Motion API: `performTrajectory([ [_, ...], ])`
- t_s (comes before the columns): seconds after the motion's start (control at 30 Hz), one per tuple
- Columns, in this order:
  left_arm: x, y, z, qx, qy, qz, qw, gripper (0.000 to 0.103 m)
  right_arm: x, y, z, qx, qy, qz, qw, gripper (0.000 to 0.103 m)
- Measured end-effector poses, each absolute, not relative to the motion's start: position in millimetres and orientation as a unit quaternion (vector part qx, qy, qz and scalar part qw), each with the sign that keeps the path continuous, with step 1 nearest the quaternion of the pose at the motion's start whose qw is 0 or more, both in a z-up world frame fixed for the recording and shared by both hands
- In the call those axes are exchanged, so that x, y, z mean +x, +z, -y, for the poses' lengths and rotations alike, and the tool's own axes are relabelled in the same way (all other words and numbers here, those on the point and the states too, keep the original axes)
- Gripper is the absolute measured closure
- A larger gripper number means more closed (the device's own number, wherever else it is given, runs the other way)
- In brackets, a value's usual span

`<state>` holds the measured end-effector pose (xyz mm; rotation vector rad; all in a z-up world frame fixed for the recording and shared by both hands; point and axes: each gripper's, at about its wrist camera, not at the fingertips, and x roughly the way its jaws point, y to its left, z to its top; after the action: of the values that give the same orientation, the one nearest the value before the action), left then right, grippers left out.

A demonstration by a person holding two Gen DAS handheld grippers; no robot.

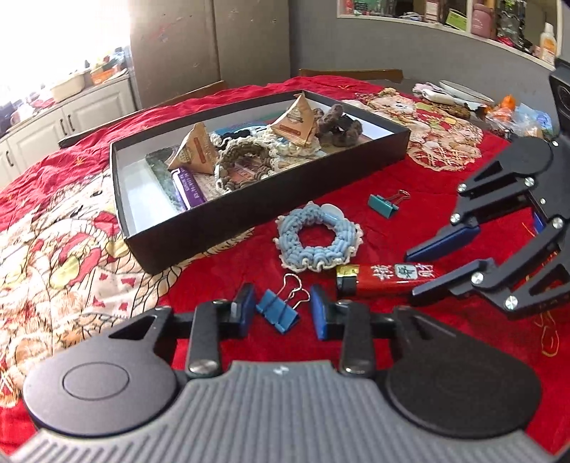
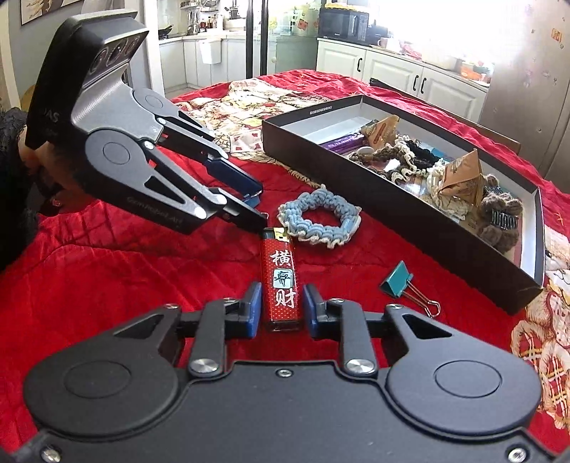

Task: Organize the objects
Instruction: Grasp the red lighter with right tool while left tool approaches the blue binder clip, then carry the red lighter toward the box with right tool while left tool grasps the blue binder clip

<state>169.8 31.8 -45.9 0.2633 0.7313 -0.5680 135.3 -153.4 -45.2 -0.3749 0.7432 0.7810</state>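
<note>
**Inspector:** Left gripper (image 1: 283, 313) open astride blue binder clip (image 1: 277, 314), lower centre. Right gripper (image 2: 278, 310) open astride lighter (image 2: 279, 283).

**Clerk:** Handling?

**Inspector:** Both light, rigid; lighter likely slick. Grip flat sides.

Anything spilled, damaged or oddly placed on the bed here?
Nothing spilled or damaged. Four items lie loose on the red cover outside the black box: blue binder clip, teal binder clip, blue crocheted scrunchie, red lighter.

White kitchen cabinets (image 2: 392, 71) under glaring window light (image 2: 445, 25) — grey walls (image 1: 249, 42).
</note>
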Motion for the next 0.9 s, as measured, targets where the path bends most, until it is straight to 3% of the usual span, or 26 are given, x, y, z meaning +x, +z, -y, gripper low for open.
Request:
performTrajectory([
  [0.9, 160.7, -9.7, -34.4, 0.088, -0.251, -0.336, 0.904, 0.066, 121.5, -10.5, 167.0, -0.145, 0.389, -0.312, 0.855, 0.084],
])
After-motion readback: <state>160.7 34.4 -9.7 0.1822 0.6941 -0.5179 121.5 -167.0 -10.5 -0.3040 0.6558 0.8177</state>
